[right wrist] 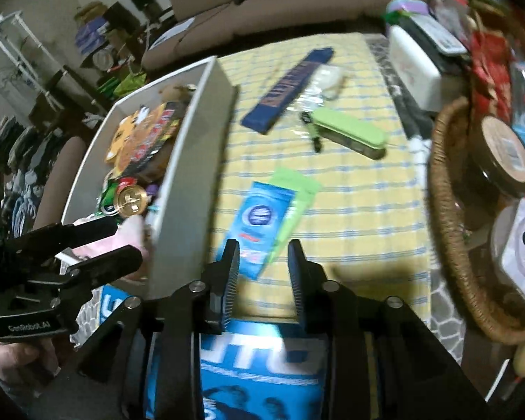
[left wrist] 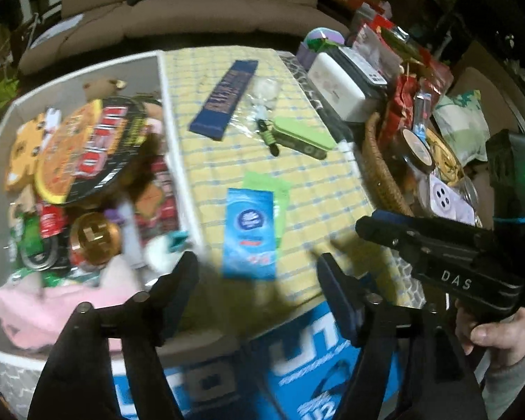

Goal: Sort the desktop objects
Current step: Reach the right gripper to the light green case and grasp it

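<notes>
The left gripper (left wrist: 257,276) is held with its two fingers wide apart and nothing between them. Just ahead of its fingertips a blue packet (left wrist: 250,232) is seen lying flat on the yellow checked cloth (left wrist: 318,189), partly on top of a green sheet (left wrist: 280,189). To the left of this gripper the white bin (left wrist: 171,112) is found, already crowded with a round noodle-cup lid (left wrist: 91,147), a gold coin-like disc (left wrist: 94,238) and a pink soft thing (left wrist: 66,301). The bin's right wall runs close beside the left finger.

The right gripper (right wrist: 264,259) is also open, with empty jaws, and its fingertips are placed just before the near end of the blue packet (right wrist: 262,220). On its left the tall grey side of the bin (right wrist: 189,182) stands near; on its right the woven basket (right wrist: 448,217) rises, with a dark round jar (right wrist: 500,154) in it. Between these two edges an open strip of cloth is left for moving.

Farther ahead of both grippers a long dark-blue box (left wrist: 224,99) is seen, and to the right of it a green case (left wrist: 302,136) with a small key fob (left wrist: 267,136) at its end. A clear plastic wrapper (left wrist: 262,94) lies beyond the green case, beside the dark-blue box. A white box (left wrist: 336,85) stands at the far right border of the cloth.
</notes>
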